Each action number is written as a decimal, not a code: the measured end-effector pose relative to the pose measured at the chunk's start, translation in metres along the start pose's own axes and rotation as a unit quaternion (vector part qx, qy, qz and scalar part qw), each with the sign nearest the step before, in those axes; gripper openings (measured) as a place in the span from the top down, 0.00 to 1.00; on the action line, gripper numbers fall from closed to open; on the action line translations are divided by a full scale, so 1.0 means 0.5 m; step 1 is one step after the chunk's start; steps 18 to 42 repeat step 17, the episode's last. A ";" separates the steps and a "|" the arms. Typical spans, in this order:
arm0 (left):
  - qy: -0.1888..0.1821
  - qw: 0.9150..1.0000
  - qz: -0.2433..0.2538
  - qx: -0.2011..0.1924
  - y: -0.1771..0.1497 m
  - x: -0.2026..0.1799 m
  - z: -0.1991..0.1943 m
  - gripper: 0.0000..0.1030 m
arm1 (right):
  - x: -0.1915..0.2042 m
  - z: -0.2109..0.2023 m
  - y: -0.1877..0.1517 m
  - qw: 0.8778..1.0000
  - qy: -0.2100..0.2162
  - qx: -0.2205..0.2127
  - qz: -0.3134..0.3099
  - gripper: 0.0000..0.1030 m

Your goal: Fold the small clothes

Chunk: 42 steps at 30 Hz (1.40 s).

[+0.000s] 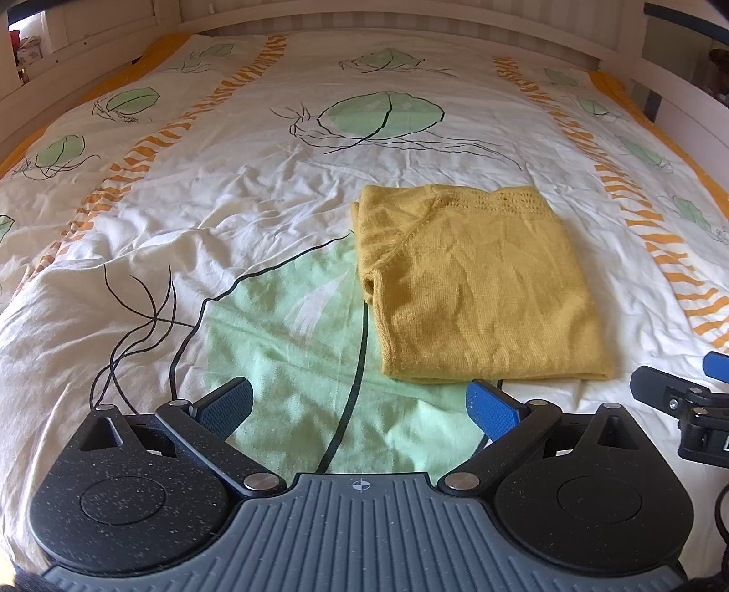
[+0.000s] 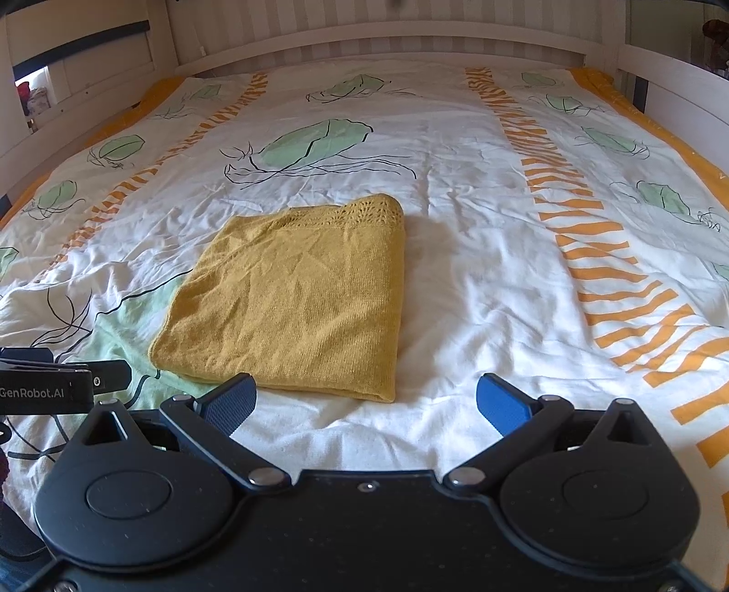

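A mustard-yellow knitted top [image 1: 478, 287] lies folded into a flat rectangle on the bed cover, its lace edge at the far side. It also shows in the right wrist view [image 2: 296, 300]. My left gripper [image 1: 360, 407] is open and empty, low over the cover just near and left of the top. My right gripper [image 2: 367, 403] is open and empty, close to the top's near right corner. Each gripper shows at the edge of the other's view: the right one [image 1: 683, 400], the left one [image 2: 59, 378].
The bed cover [image 1: 228, 205] is white with green leaf prints and orange stripes, wrinkled at the left. A white wooden bed frame [image 2: 364, 41] rings the far side and both sides.
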<state>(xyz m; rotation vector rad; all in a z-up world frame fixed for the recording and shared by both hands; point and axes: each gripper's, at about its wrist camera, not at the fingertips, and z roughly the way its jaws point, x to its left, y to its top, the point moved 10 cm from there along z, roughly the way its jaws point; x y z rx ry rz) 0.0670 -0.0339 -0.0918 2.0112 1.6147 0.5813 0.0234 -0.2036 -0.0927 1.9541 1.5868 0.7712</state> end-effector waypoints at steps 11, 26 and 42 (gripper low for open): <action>0.002 1.000 0.002 0.002 0.000 -0.003 0.006 0.02 | -0.004 0.011 -0.004 1.000 0.001 0.007 0.010 0.00; 0.002 1.000 -0.001 0.007 -0.004 0.001 0.012 0.02 | -0.004 0.020 -0.007 1.000 0.003 0.015 0.016 0.00; 0.002 1.000 -0.001 0.007 -0.004 0.001 0.012 0.02 | -0.004 0.020 -0.007 1.000 0.003 0.015 0.016 0.00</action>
